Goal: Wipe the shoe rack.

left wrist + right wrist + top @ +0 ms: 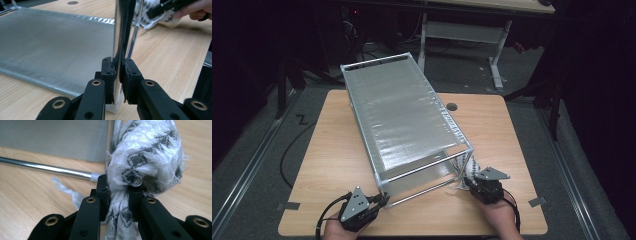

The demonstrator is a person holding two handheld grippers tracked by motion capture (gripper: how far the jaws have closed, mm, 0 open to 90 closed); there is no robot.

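Metal rack (404,112), lengthwise far-left to near-right

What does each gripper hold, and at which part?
The left gripper clamps the near left upright post of the metal rack, close to its foot. The right gripper pinches the patterned white cloth at a bunched fold.

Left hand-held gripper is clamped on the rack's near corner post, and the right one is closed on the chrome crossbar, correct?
Not quite. The right hand-held gripper is closed on the white and grey cloth, not the chrome crossbar; the right gripper view shows it. The left hand-held gripper does clamp the rack's near corner post.
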